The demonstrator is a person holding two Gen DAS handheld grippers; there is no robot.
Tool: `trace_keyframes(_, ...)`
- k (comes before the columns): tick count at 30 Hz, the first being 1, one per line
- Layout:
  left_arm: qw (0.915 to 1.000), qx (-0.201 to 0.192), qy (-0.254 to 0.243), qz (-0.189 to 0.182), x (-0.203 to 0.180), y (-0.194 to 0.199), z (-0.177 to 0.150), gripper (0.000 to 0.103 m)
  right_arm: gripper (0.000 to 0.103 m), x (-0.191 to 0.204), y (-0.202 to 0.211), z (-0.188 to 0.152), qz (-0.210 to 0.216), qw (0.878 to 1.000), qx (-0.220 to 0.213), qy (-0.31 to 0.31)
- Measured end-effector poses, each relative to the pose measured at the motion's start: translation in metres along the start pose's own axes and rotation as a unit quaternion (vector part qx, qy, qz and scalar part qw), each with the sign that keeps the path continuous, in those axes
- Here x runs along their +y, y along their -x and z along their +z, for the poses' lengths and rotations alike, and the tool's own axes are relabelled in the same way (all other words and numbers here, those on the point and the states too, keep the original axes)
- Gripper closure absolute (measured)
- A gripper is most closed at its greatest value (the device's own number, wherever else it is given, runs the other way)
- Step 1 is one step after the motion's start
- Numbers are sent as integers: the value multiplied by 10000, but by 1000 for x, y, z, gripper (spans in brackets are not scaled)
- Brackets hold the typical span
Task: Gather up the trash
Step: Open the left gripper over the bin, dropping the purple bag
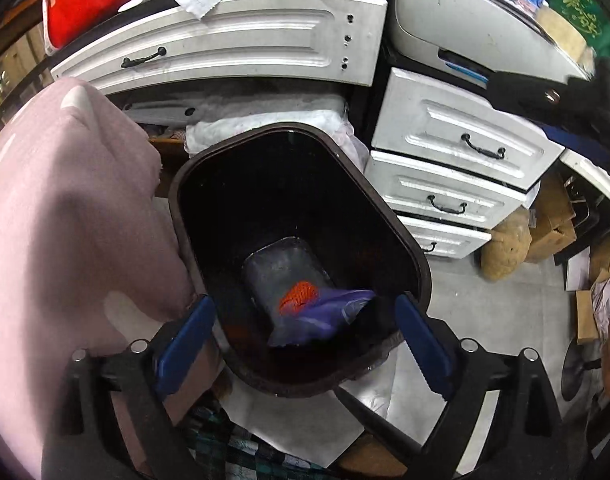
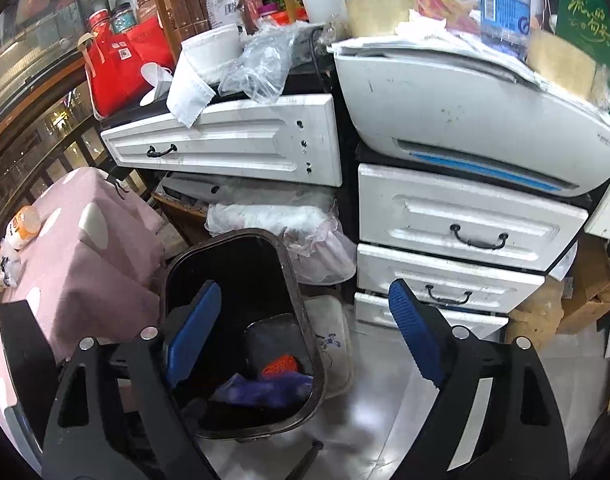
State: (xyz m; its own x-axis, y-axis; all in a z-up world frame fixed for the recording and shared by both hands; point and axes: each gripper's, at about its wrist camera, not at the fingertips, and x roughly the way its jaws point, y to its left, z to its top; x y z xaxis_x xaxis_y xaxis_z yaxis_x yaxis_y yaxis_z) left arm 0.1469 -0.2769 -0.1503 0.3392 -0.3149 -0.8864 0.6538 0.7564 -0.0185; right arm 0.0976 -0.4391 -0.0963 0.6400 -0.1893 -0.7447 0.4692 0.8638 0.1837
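The left gripper [image 1: 305, 336] hung over the near rim of the dark bin [image 1: 423, 276], its blue fingers [image 1: 185, 336] spread wide with nothing between them but the bin's open mouth. Down on the bin's floor lay the trash: a purple plastic wrapper [image 1: 325, 314] against the near wall, with an orange net [image 1: 299, 296] lying partly on it. The right gripper [image 2: 305, 336] stood above the same bin [image 2: 295, 276] from a little farther off, its fingers [image 2: 193, 332] likewise well apart and empty; its left finger overlapped the bin's opening while the right one stood over the floor beside the bin. From that view the purple wrapper [image 2: 261, 390] and the orange net [image 2: 280, 365] showed at the near end of the bin's bottom. Left of the bin, a pink cloth [image 1: 65, 208] covered a surface whose edge came close to the bin's rim. Just behind the bin sat a white lace-edged bundle [image 2: 273, 216], and to its right a stack of white drawers [image 2: 457, 232] with black handles. Above the bundle a wide white drawer front [image 2: 233, 148] jutted out, with a sheet of white paper [image 2: 187, 94] hanging over its top edge. A white printer [image 2: 465, 116] rested on top of the drawer stack, and a red bag [image 2: 117, 64] stood at the far left corner of the black top.
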Motion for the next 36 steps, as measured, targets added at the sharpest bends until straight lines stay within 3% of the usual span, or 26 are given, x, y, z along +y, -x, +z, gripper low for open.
trace_keyframes(3,10000,-45,18,-78,0,7,-3,13,16,0,-3,-2,46,10000,27,-21)
trace_keyframes(10,9970,-523,221,-518,9,54,-10,9,15,11,4,2,239,9996,-78,147)
trace_keyframes(12,9960,-671,311,-500,15,69,-13,8,14,18,8,4,324,9991,-139,243)
trace_keyframes(16,9874,-1018,567,-1067,31,107,-17,8,13,35,16,9,470,9976,-281,435)
trace_keyframes(20,9802,-1429,670,-1193,49,146,-24,6,13,56,23,13,773,9949,-285,578)
trace_keyframes(26,9725,-1880,1063,-873,96,182,-42,6,13,119,34,11,1451,9830,-242,1102)
trace_keyframes(30,9689,-1949,1450,-464,138,192,-58,6,13,174,44,0,1950,9662,-218,1672)
trace_keyframes(36,9564,-1952,2160,231,208,207,-98,6,13,249,53,-21,2627,9349,-71,2387)
